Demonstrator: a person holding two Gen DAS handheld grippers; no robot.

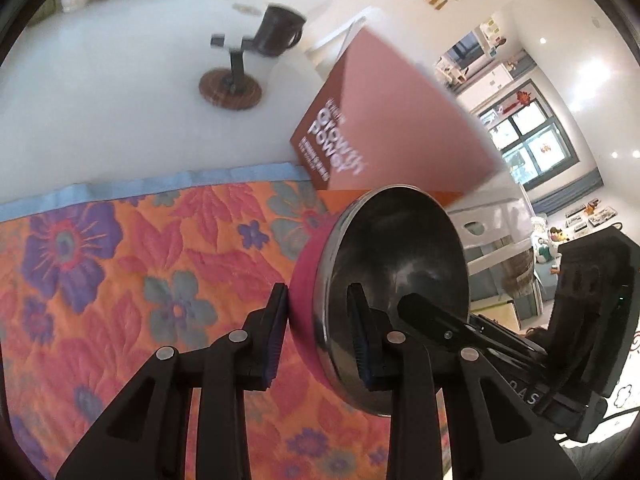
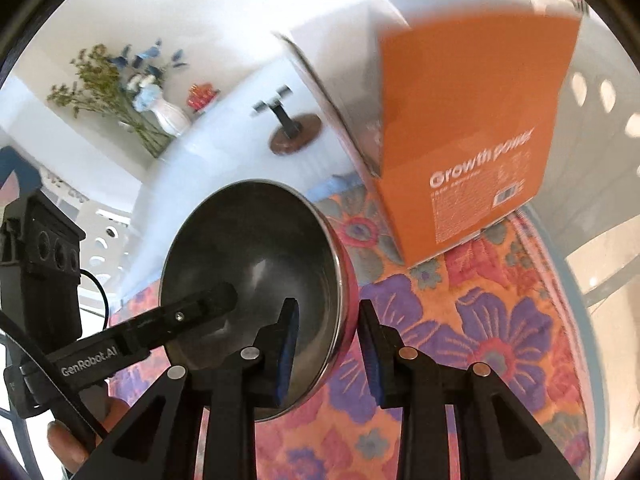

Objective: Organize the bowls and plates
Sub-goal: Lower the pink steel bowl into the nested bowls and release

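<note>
While tilted above the mat, bowl [image 1: 396, 280] rim's pinched btwn both claws, left [image 1: 318, 336] & right [image 2: 330, 344].

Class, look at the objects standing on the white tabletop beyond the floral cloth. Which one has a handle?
The dark mug, just behind the wooden-based stand. It has a loop handle on its side; the stand and the white vase have none.

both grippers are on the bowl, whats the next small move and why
Probably lift it a little, straight up and level. Both grippers, left and right, pinch the rim of the pink steel bowl from opposite sides, it is tilted above the floral mat, and the orange box stands close behind.
</note>
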